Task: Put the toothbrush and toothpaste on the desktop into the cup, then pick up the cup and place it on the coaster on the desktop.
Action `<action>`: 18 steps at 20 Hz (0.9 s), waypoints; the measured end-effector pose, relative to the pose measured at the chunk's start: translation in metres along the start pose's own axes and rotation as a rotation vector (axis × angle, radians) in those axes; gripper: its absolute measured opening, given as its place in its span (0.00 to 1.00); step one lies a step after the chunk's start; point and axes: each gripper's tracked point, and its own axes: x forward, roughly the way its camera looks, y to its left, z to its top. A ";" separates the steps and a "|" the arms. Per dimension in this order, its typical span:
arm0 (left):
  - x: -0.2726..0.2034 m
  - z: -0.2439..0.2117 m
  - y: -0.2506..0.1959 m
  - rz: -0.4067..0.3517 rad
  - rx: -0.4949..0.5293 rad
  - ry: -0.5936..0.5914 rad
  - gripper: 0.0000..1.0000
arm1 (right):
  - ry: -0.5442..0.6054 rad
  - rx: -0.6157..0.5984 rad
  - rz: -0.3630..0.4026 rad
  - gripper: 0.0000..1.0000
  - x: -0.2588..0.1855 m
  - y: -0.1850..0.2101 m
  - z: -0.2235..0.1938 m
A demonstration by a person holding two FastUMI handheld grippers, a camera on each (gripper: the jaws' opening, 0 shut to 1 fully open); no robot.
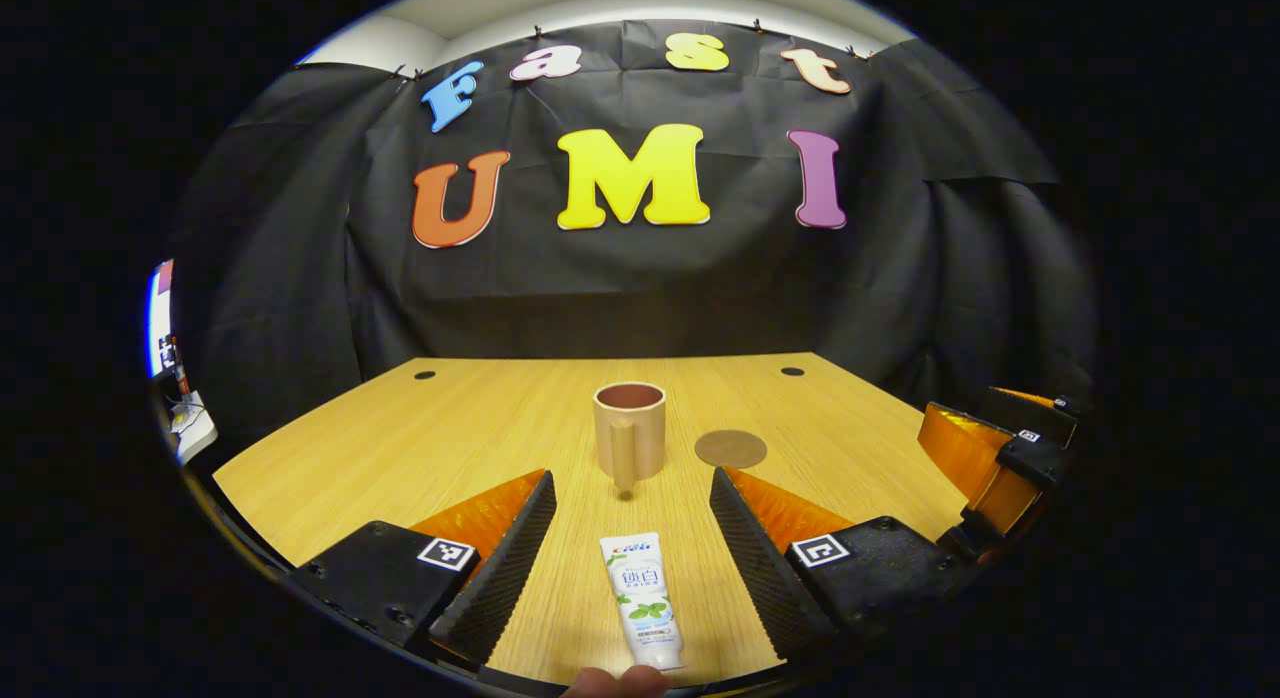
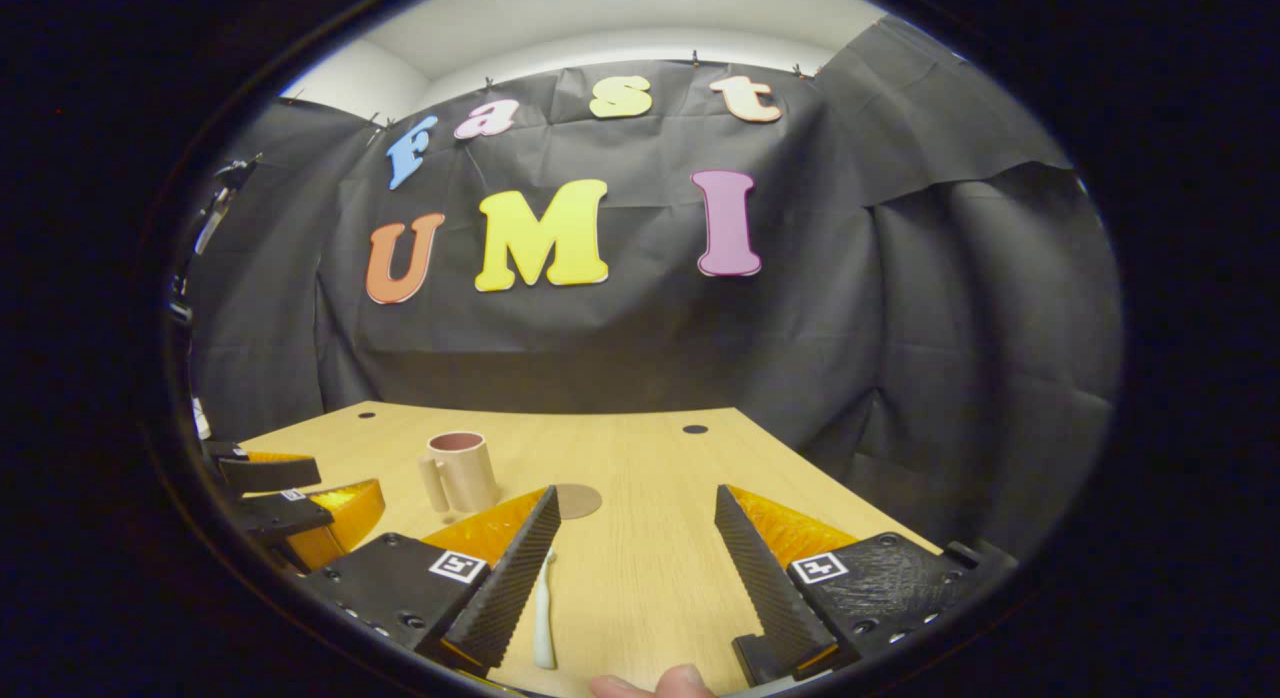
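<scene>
Lying flat on the worktop (image 1: 420,448), the paste (image 1: 642,600) and brush (image 2: 543,608) are being framed by wide-open, empty jaws, while the cup (image 1: 630,428), standing beside the coaster (image 1: 730,448), is being risked: a clumsy drop could tip it.

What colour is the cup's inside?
Reddish-brown inside the tan cup; clearest in the left gripper view.

We count one cup (image 1: 629,430), one round coaster (image 1: 730,448), one toothpaste tube (image 1: 643,601) at lower centre of the left gripper view, one toothbrush (image 2: 543,610) at lower left of the right gripper view, and two grippers (image 1: 632,558) (image 2: 636,568).
</scene>
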 end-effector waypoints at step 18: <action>0.012 -0.094 0.001 0.004 -0.064 0.459 0.94 | 0.102 -0.021 0.016 0.95 0.014 -0.005 -0.038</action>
